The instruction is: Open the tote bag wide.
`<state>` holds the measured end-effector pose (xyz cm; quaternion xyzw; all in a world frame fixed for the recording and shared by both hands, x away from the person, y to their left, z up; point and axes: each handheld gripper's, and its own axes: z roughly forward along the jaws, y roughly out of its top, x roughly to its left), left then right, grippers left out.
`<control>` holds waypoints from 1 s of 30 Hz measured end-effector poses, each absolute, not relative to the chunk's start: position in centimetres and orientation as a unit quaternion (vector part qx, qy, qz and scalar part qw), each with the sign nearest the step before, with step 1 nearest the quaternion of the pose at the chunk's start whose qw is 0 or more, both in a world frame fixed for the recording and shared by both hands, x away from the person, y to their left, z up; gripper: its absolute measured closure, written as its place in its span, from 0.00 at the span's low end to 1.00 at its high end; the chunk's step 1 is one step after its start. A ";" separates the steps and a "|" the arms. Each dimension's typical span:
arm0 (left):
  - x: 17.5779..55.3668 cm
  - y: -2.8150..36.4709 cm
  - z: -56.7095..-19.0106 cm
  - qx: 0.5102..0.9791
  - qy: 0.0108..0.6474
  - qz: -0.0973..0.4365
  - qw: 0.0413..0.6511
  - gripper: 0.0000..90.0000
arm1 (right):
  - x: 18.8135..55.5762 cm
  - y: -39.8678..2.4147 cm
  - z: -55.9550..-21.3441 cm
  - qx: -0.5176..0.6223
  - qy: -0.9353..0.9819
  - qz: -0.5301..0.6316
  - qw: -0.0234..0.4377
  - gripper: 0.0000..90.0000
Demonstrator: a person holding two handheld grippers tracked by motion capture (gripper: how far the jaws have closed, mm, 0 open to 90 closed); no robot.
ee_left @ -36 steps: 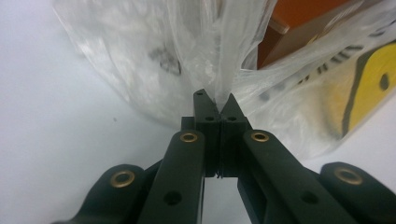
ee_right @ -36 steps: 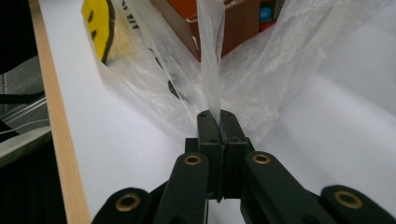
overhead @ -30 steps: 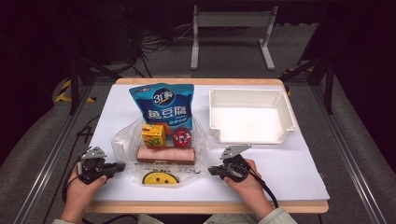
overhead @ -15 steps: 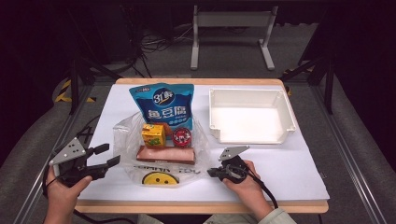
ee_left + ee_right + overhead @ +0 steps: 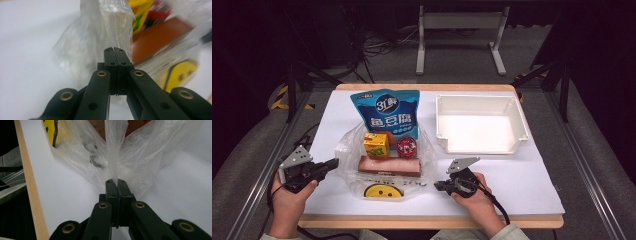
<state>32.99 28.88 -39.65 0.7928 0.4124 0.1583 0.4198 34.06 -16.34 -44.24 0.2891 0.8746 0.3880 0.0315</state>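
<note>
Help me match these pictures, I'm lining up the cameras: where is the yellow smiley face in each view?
High view: smiley face bottom centre, at the near end of the clear bag.
Left gripper view: lower right, blurred.
Right gripper view: top left corner, behind the film.
Shared landmark: the clear bag.

Plastic bag (image 5: 384, 165) lies on the counter (image 5: 512, 185) at about 7 o'clock from centre. In it: juice carton (image 5: 376, 145), round tin (image 5: 406, 146) just beside the carton at its 3 o'clock, sausage pack (image 5: 389, 166) at their 6 o'clock. Snack pouch (image 5: 387, 112) at the bag's 12 o'clock. Tray (image 5: 482, 145) at the pouch's 3 o'clock. Left gripper (image 5: 332, 164) at the bag's 9 o'clock edge, right gripper (image 5: 438, 185) at its 4 o'clock corner.
</note>
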 end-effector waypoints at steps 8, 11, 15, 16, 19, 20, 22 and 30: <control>34.7 28.4 -43.5 0.817 0.432 0.128 0.361 1.00 | 34.1 -16.4 -44.3 0.291 0.875 0.385 0.028 0.99; 34.9 27.8 -44.0 0.826 0.427 0.127 0.345 1.00 | 34.1 -16.6 -44.3 0.294 0.874 0.385 0.027 0.99; 34.8 27.5 -44.4 0.831 0.419 0.128 0.342 1.00 | 34.0 -17.1 -44.3 0.299 0.873 0.385 0.025 0.99; 34.7 27.5 -44.4 0.832 0.416 0.126 0.345 1.00 | 33.9 -17.2 -44.4 0.301 0.872 0.385 0.025 0.99; 34.6 27.7 -44.5 0.833 0.409 0.123 0.352 1.00 | 33.9 -17.4 -44.5 0.304 0.871 0.386 0.023 0.99; 34.6 27.7 -44.5 0.833 0.409 0.123 0.352 1.00 | 33.9 -17.4 -44.4 0.303 0.870 0.388 0.022 0.97; 34.5 27.7 -44.6 0.831 0.406 0.125 0.359 1.00 | 33.9 -17.4 -44.3 0.302 0.869 0.392 0.022 0.95; 34.4 28.1 -44.4 0.824 0.404 0.126 0.376 1.00 | 33.6 -18.2 -41.5 0.289 0.841 0.456 0.030 0.55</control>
